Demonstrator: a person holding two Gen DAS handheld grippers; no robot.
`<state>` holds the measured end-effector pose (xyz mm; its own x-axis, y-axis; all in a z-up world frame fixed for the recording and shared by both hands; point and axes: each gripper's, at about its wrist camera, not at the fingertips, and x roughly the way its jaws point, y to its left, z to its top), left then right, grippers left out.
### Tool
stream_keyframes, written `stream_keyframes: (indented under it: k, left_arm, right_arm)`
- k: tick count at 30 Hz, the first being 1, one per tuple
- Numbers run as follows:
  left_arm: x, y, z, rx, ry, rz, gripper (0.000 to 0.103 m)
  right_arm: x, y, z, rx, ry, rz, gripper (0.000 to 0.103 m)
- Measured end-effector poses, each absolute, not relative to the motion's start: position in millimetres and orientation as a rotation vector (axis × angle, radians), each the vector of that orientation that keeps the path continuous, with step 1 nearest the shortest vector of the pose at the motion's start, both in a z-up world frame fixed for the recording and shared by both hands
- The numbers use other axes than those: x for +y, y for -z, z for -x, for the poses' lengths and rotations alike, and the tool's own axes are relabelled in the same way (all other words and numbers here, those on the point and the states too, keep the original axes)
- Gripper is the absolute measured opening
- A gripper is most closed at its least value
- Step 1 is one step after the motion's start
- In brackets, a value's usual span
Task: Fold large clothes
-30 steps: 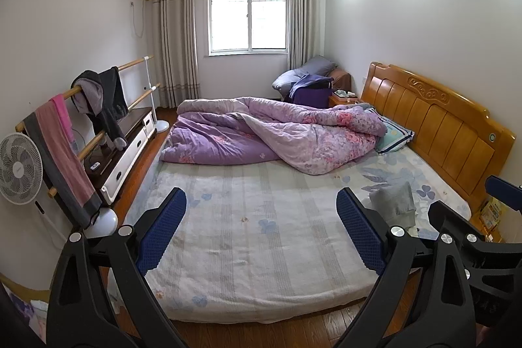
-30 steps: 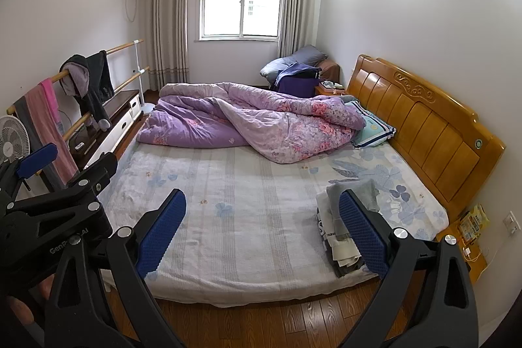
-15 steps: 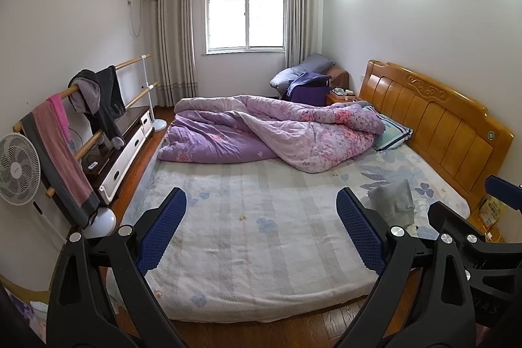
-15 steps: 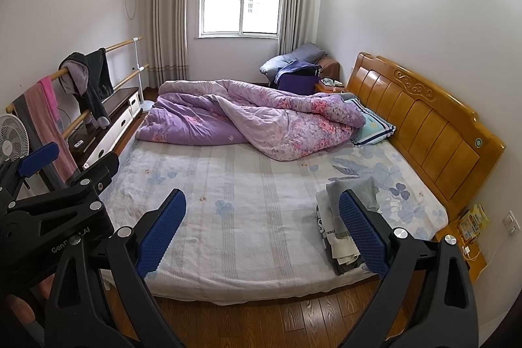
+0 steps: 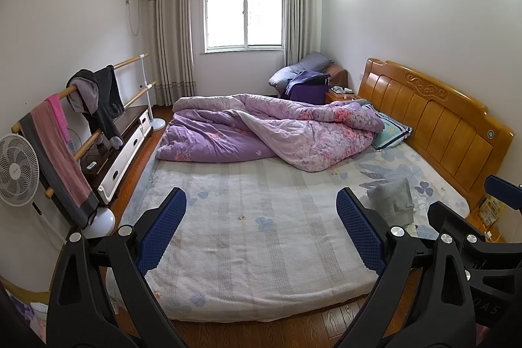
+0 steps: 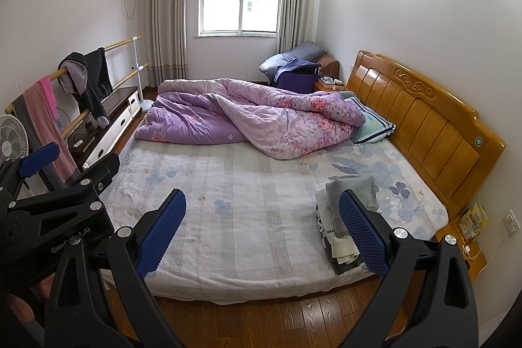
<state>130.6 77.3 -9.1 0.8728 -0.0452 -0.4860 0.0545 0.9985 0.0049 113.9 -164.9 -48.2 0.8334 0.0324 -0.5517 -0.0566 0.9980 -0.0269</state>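
A small stack of folded clothes, grey on top of white and dark pieces, lies at the near right corner of the bed. In the left wrist view its grey top piece shows beyond the right finger. Clothes hang on a wooden rail at the left: a pink and grey towel and a dark hooded garment. My left gripper stands open above the bed's foot with nothing in it. Wide open too, my right gripper holds nothing. The left gripper also shows at the left of the right wrist view.
A rumpled purple duvet covers the far half of the bed, with a pillow by the wooden headboard. A white fan and a low cabinet stand left of the bed. Wooden floor runs along the near edge.
Both views have drawn back and risen slightly, so the bed sits a little lower and farther. The grippers stay open and nothing on the bed has moved.
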Motion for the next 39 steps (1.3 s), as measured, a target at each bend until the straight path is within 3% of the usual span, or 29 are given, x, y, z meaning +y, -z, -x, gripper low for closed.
stream_keyframes:
  k: [39]
  left_arm:
    - [67.8, 28.3, -155.3, 0.579, 0.063, -0.031, 0.093]
  right_arm:
    - [-180.9, 63.3, -126.8, 0.641, -0.064, 0.031, 0.091]
